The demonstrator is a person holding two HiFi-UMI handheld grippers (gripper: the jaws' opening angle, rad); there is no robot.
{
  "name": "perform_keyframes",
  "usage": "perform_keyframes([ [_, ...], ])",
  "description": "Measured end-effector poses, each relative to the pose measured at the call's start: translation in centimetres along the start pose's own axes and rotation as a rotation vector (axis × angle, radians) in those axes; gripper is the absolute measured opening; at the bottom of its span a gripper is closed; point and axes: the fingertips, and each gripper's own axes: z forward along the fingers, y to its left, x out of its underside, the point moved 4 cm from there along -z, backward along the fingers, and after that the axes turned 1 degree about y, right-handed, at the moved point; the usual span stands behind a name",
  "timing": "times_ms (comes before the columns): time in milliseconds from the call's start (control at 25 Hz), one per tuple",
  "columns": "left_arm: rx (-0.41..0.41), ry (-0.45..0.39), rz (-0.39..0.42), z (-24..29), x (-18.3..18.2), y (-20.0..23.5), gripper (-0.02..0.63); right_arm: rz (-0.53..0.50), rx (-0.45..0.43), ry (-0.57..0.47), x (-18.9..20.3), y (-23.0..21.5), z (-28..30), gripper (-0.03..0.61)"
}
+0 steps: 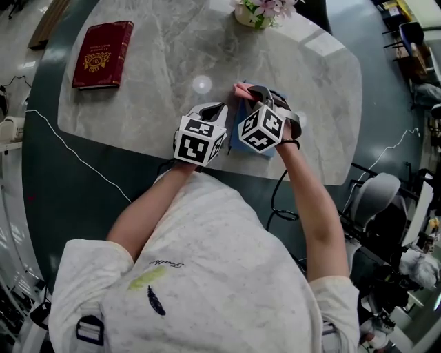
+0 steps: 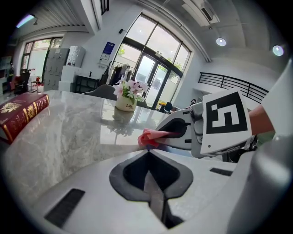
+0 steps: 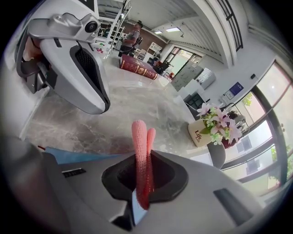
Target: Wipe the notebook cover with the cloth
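Observation:
A blue notebook (image 1: 233, 132) lies near the front edge of the marble table (image 1: 165, 48), mostly hidden under both grippers; a strip of it (image 3: 68, 155) shows in the right gripper view. My right gripper (image 1: 265, 93) (image 3: 145, 157) is shut on a folded pink cloth (image 1: 242, 89) (image 3: 138, 137), which sticks out past the jaws just over the notebook's far edge. My left gripper (image 1: 213, 109) (image 2: 148, 154) hovers beside it on the left, jaws shut with nothing between them. From the left gripper view the cloth (image 2: 149, 137) shows in the right gripper's (image 2: 183, 130) tips.
A dark red book (image 1: 103, 54) (image 2: 20, 114) rests at the table's far left. A white flower pot (image 1: 258, 10) (image 3: 210, 125) stands at the far edge. A chair (image 1: 375, 196) and cables sit on the floor to the right.

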Motion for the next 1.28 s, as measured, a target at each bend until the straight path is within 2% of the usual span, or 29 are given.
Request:
perform_keyframes([
  [480, -0.005, 0.019, -0.005, 0.7, -0.1, 1.3, 0.006, 0.029, -0.081, 0.014, -0.4, 1.1, 1.8, 0.015],
  [1280, -0.004, 0.011, 0.01, -0.6, 0.3, 0.9, 0.006, 0.05, -0.098, -0.002, -0.9, 3.3, 0.6, 0.015],
])
